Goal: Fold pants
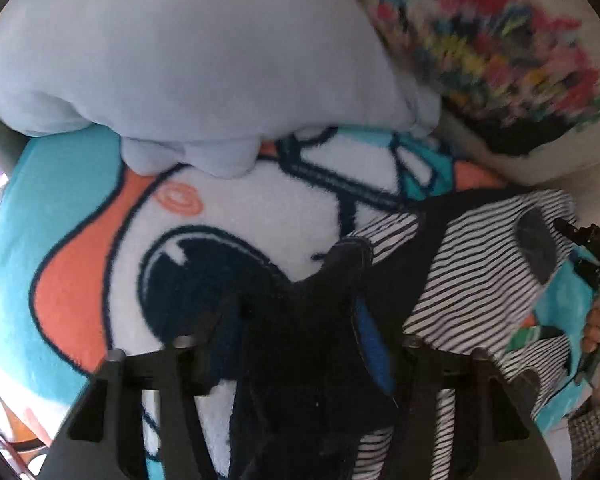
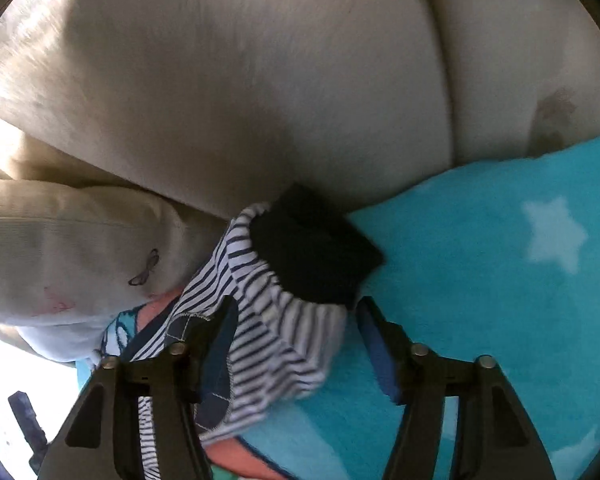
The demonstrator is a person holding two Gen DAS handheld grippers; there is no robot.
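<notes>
In my left view, my left gripper [image 1: 300, 300] clenches the dark waistband of the striped pants [image 1: 472, 280] on the blanket [image 1: 80, 200]; thin fabric may slip. In the right view, my right gripper [image 2: 296, 320] stands released around the pants' cuff [image 2: 316, 248], so closing may grab blanket too.

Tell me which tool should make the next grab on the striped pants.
Probably the right tool: its fingers stand open around the striped pants near the dark cuff. The left tool looks bunched in dark fabric already.

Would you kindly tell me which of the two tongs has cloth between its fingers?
The left tongs: dark cloth of the striped pants sits between them; the right tongs gape open.
</notes>
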